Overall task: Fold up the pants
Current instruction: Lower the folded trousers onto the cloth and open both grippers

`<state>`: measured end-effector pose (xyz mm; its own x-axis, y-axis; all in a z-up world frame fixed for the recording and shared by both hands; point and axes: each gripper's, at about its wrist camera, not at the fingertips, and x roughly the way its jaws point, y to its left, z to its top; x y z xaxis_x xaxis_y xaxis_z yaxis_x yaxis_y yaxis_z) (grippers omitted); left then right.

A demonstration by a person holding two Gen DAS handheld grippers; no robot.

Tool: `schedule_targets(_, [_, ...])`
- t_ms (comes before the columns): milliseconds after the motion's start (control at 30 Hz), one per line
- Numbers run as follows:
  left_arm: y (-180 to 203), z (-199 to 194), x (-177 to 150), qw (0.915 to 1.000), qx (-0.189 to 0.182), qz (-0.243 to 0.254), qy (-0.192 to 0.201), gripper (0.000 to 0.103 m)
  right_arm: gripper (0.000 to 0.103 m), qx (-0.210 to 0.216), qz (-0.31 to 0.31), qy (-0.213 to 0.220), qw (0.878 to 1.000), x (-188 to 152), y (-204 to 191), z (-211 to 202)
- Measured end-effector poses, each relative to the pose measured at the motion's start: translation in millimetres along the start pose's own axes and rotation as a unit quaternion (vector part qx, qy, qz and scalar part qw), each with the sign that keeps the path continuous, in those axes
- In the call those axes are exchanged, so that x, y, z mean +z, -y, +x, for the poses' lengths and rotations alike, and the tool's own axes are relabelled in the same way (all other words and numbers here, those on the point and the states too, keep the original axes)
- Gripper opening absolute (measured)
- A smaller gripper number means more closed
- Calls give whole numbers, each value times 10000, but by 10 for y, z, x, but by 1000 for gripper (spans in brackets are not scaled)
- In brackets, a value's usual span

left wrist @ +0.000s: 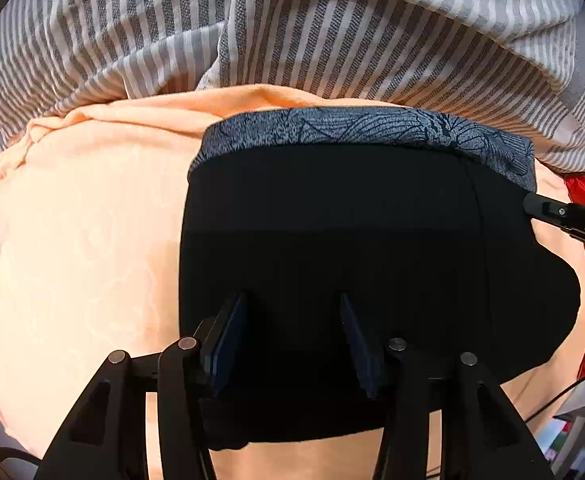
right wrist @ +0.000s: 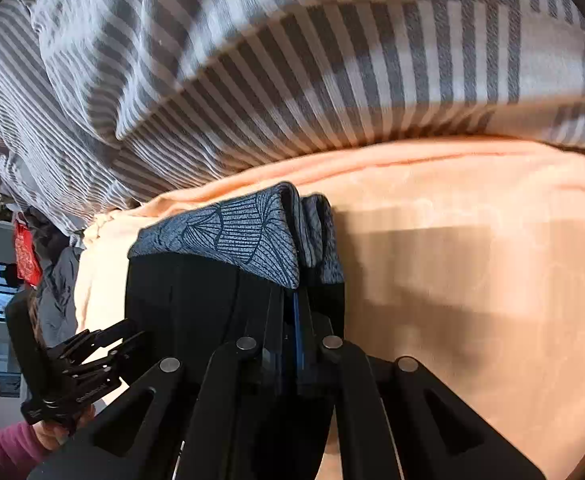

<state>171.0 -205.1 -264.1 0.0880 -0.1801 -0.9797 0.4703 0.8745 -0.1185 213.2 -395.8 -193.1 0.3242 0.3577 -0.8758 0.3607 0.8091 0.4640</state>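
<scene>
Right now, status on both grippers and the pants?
Left gripper open, over the black pants. Right gripper shut on the pants' edge below the patterned waistband. Pants folded on the peach sheet; striped duvet bunched behind.

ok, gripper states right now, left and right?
Left gripper: open, over the black pants, gripping nothing.
Right gripper: shut on the pants' edge.
</scene>
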Motion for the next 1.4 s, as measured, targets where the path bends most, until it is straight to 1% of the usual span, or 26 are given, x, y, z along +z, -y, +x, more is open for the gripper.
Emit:
schedule_targets(67, [-12, -1, -8, 10000, 41, 40, 37, 50, 5, -178, 108, 7, 9998, 3, -2, -7])
schedule_targets(100, [6, 7, 15, 10000, 50, 53, 32, 50, 8, -341, 168, -14, 9993, 7, -7, -14])
schedule_targets(133, [7, 14, 20, 10000, 36, 48, 28, 50, 9, -372, 240, -33, 9990, -2, 1, -37])
schedule_targets(233, [-6, 28, 0, 10000, -10, 37, 33, 50, 10, -269, 434, -19, 9987, -102, 26, -191])
schedule_targets(300, [8, 40, -29, 9999, 1, 89, 60, 50, 13, -171, 452, 32, 9988, -231, -2, -320])
schedule_targets(400, [42, 29, -82, 9999, 18, 128, 91, 50, 13, -198, 276, 144, 9993, -429, -109, -454])
schedule_targets(467, [45, 36, -98, 9999, 12, 122, 97, 50, 13, -106, -26, 261, 9996, -560, -252, -516])
schedule_targets(533, [40, 37, -98, 9999, -16, 87, 80, 50, 13, -91, -337, 210, 9992, -632, -381, -481])
schedule_targets(600, [41, 34, -88, 10000, -18, 69, 64, 50, 13, -204, -534, -21, 9984, -697, -462, -335])
schedule_targets(667, [42, 59, -68, 10000, -6, 43, 34, 50, 13, -426, -399, -259, 9980, -743, -404, -157])
schedule_targets(767, [73, 52, -77, 10000, 26, 59, 19, 50, 12, -494, -39, -350, 9982, -811, -247, -48])
schedule_targets(800, [80, 56, -76, 10000, 43, 74, 23, 52, 12, -513, 0, -334, 9981, -832, -216, -29])
schedule_targets(867, [86, 63, -76, 10000, 59, 60, 24, 52, 12, -567, -16, -289, 9980, -885, -204, -18])
schedule_targets(1033, [76, 109, -10, 10000, 76, 24, -41, 52, 13, -759, -65, -459, 9960, -1024, -210, 54])
schedule_targets(1167, [70, 127, 14, 9999, 99, 8, -48, 52, 13, -744, 72, -580, 9955, -1110, -140, 82])
schedule_targets(1300, [86, 65, -31, 9999, 151, 22, -49, 53, 13, -765, 111, -587, 9953, -1133, -136, 100])
schedule_targets(1400, [85, 8, -38, 9997, 198, 68, -144, 54, 13, -765, 183, -646, 9948, -1124, -117, 95])
